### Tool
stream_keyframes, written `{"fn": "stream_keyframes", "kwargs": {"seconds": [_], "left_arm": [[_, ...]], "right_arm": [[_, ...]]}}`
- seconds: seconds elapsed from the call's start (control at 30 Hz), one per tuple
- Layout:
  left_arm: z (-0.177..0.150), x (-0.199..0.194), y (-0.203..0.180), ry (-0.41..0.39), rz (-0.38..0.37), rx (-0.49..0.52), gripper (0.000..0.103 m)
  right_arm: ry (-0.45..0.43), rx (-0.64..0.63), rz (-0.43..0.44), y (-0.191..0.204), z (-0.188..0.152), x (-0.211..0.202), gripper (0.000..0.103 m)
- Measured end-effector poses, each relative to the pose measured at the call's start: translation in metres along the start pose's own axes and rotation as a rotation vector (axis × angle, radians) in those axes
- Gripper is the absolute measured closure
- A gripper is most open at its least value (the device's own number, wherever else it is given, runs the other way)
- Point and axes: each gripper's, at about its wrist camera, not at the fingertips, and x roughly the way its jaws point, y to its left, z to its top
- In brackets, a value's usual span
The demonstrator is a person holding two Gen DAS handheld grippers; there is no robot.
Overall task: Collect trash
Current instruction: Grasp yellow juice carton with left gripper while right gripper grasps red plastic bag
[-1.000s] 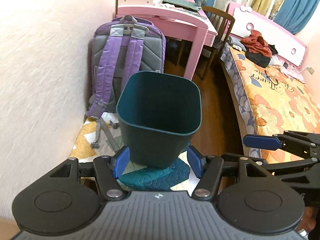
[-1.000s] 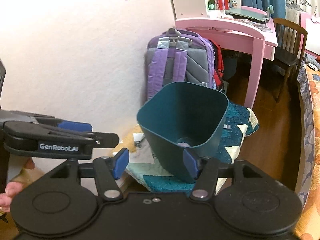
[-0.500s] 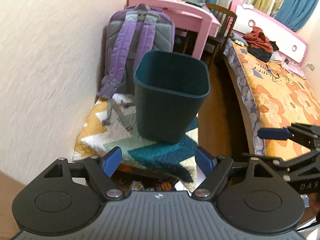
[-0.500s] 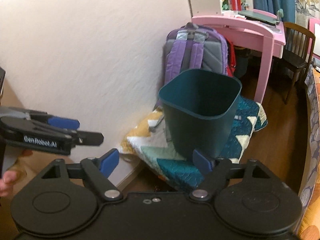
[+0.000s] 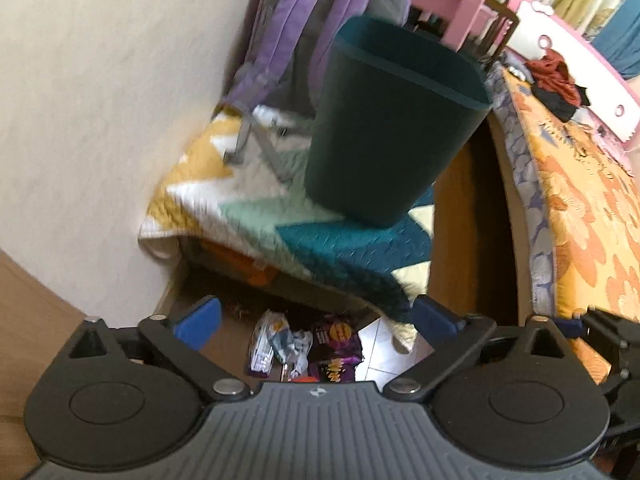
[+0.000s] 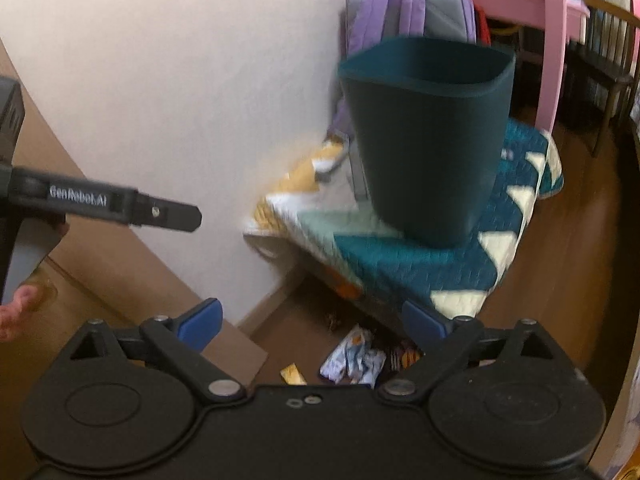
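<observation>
Several crumpled snack wrappers (image 5: 304,348) lie on the floor below the quilt's edge, also in the right wrist view as wrappers (image 6: 356,360) with a yellow scrap (image 6: 294,374) beside them. The dark teal trash bin (image 5: 392,120) (image 6: 428,140) stands upright on the quilt. My left gripper (image 5: 316,320) hangs over the wrappers, its jaws opening with nothing between them. My right gripper (image 6: 312,324) is close beside it, its jaws also opening and empty. Neither gripper touches the bin.
A patterned quilt (image 5: 256,200) covers a low platform against the cream wall. A purple backpack (image 6: 404,12) leans behind the bin. A pink desk (image 6: 532,8) and a chair stand further back. A bed with a floral cover (image 5: 580,184) is to the right. A brown cardboard box (image 6: 100,280) is at left.
Both grippers have sunk toward the floor and their jaws have spread wider. The bin, close between the jaws before, now stands above and beyond them. The wrappers have come into view.
</observation>
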Motion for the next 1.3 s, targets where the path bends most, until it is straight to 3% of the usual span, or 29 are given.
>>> {"fn": "stream_keyframes", "kwargs": {"seconds": [0.27, 0.43, 0.77, 1.0, 1.3], "left_arm": [[-0.057, 0.119, 0.039, 0.172, 0.042, -0.085, 0.000], [-0.103, 0.206, 0.065, 0.268, 0.109, -0.131, 0.000], [-0.195, 0.364, 0.112, 0.390, 0.255, -0.218, 0.000], [-0.240, 0.443, 0.141, 0.453, 0.314, -0.277, 0.000], [-0.277, 0.506, 0.170, 0.528, 0.321, -0.399, 0.000]], "right_arm": [[0.114, 0.019, -0.018, -0.012, -0.082, 0.092, 0.006], [0.195, 0.019, -0.035, -0.018, -0.136, 0.156, 0.007], [0.359, -0.123, -0.041, -0.026, -0.249, 0.290, 0.009], [0.452, -0.190, -0.023, -0.025, -0.314, 0.367, 0.012], [0.519, -0.250, -0.034, -0.024, -0.363, 0.437, 0.014]]}}
